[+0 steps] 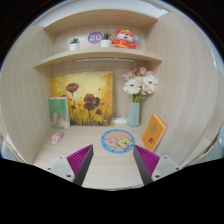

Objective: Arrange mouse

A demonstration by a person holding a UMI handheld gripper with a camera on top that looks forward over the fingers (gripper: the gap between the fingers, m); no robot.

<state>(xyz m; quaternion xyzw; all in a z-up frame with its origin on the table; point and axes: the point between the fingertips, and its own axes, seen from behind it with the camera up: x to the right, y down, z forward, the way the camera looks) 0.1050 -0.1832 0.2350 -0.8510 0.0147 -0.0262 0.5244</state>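
Gripper (112, 160) over desk (110, 172), fingers spread wide and holding nothing.

Just beyond the fingers lies a round mouse pad (117, 142); I cannot make out a mouse on it. Right of the pad leans an orange card (154, 131), behind it a vase of flowers (137, 95), left of it a small pink thing (57, 138), and behind it a poppy painting (84, 97).

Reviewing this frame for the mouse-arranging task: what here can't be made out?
- Mouse: not identifiable anywhere in the gripper view.
- Round mat: its print is too small to read.
- Shelf items: too small to tell apart.
- Small pink thing by the left wall: too small to name.
- Gripper: open, nothing between its fingers.
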